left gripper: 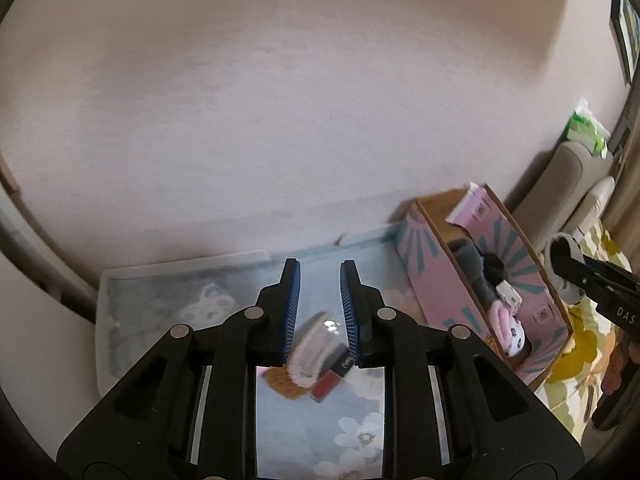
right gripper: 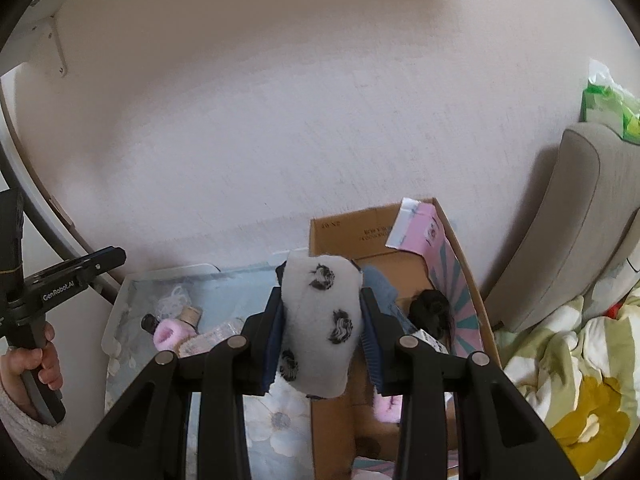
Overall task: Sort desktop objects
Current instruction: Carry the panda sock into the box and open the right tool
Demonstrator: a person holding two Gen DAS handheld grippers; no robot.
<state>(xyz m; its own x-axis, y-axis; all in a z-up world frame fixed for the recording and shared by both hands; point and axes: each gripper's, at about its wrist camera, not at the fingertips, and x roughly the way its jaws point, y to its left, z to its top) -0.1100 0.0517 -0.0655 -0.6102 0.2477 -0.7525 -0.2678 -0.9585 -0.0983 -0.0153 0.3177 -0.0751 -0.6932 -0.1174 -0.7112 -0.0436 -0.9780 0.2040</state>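
Both views are softly and evenly lit, as by diffuse daylight, with no hard shadows. The pale textured wall (left gripper: 280, 100) looks faintly pinkish-grey and dims toward the lower left in the left wrist view. A small bright glare spot sits on the clear plastic wrapper (left gripper: 330, 325) below the gripper fingers. Fisheye distortion bends straight edges strongly near the borders, and dark vignetted corners ring each frame. The left view is slightly soft and hazy; the white fluffy spotted sock (right gripper: 320, 320) close to the right lens stays fairly sharp.

Box (left gripper: 472, 280) right of tray (left gripper: 120, 280)
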